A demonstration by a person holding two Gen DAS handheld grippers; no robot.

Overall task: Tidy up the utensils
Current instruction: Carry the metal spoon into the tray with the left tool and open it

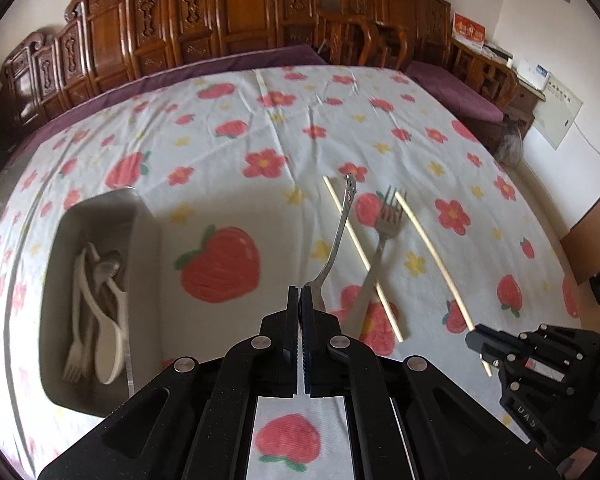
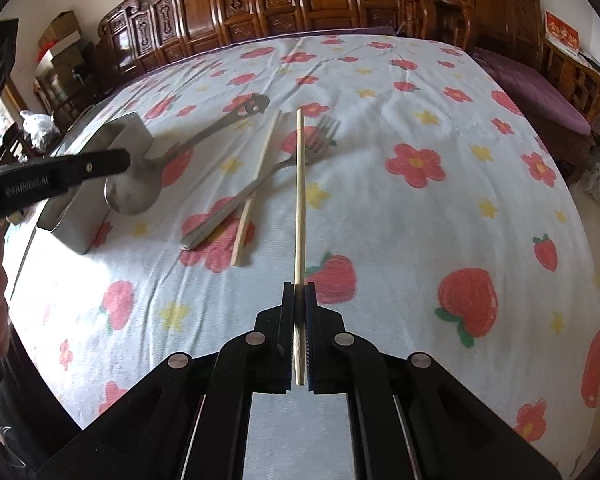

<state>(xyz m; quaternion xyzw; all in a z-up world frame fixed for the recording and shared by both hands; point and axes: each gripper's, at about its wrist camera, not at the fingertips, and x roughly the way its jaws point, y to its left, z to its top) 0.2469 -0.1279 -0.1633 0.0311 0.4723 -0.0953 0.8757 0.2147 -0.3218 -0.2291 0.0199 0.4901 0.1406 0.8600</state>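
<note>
Carved wooden furniture is ranged behind a worktop (image 1: 220, 140) covered in a strawberry cloth. A steel spoon (image 2: 132, 194) is clamped by its bowl in the left gripper (image 1: 300, 300) and held clear, presumably bound for the metal tray (image 1: 140, 248) of cutlery near the left edge. One chopstick (image 2: 299, 200) is pinched in the right gripper (image 2: 299, 300), while a fork (image 1: 380, 248) and another chopstick (image 1: 360, 256) are left crossed mid-worktop.

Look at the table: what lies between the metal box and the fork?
In the left wrist view, only bare flowered cloth lies there on the table between the box and the fork; the held spoon hangs above that stretch.
</note>
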